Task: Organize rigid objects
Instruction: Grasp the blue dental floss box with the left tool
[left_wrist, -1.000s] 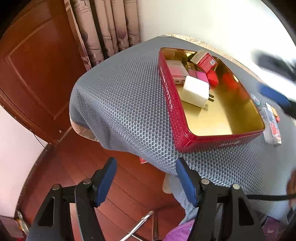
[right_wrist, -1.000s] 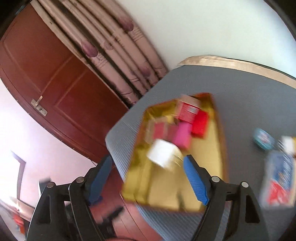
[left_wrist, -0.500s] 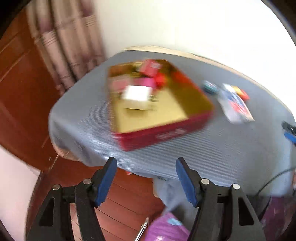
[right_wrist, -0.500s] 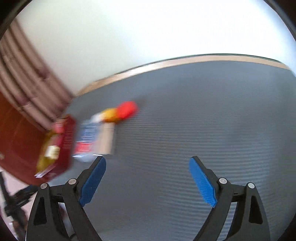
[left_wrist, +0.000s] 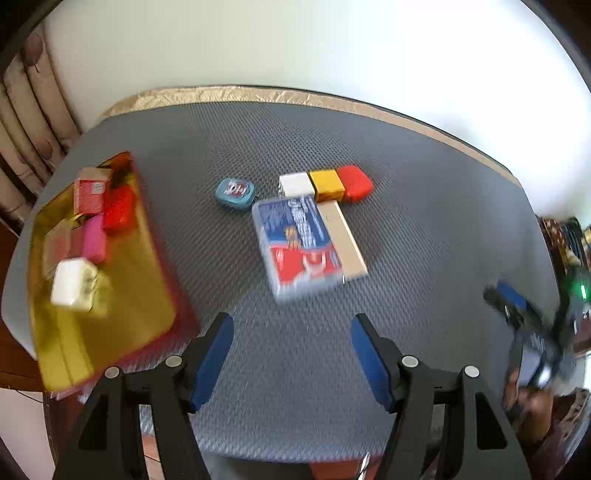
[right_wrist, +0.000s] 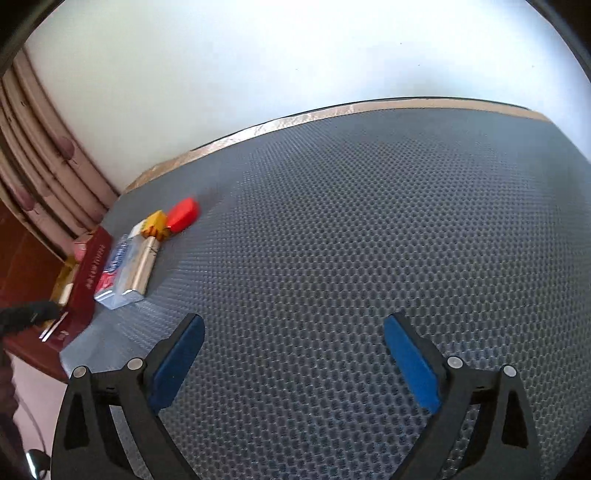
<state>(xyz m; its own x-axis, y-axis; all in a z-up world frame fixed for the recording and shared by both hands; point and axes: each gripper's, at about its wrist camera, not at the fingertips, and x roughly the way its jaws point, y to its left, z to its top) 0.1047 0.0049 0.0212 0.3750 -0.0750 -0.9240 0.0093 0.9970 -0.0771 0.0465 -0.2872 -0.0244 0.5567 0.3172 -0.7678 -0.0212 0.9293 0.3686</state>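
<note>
A red tin with a gold inside (left_wrist: 147, 295) sits at the table's left edge and holds a white charger (left_wrist: 72, 282), a pink block (left_wrist: 94, 238), a red piece (left_wrist: 118, 212) and a red-white box (left_wrist: 90, 190). On the grey mat lie a blue-red card pack (left_wrist: 299, 243), a blue tape measure (left_wrist: 234, 192), and white (left_wrist: 295, 184), yellow (left_wrist: 327, 183) and red (left_wrist: 354, 182) blocks in a row. My left gripper (left_wrist: 291, 354) is open and empty, near the pack's front. My right gripper (right_wrist: 293, 354) is open and empty over bare mat; the pack (right_wrist: 123, 275) lies to its far left.
A grey honeycomb mat (right_wrist: 369, 240) covers the round table. A curtain (left_wrist: 26, 110) and a white wall stand behind. The right gripper shows blurred at the right edge of the left wrist view (left_wrist: 517, 310). The tin's red side (right_wrist: 90, 277) shows in the right wrist view.
Both grippers have swung right, away from the tin. The left view now centres on the card pack and blocks; the right view now faces bare mat. Both stayed open.
</note>
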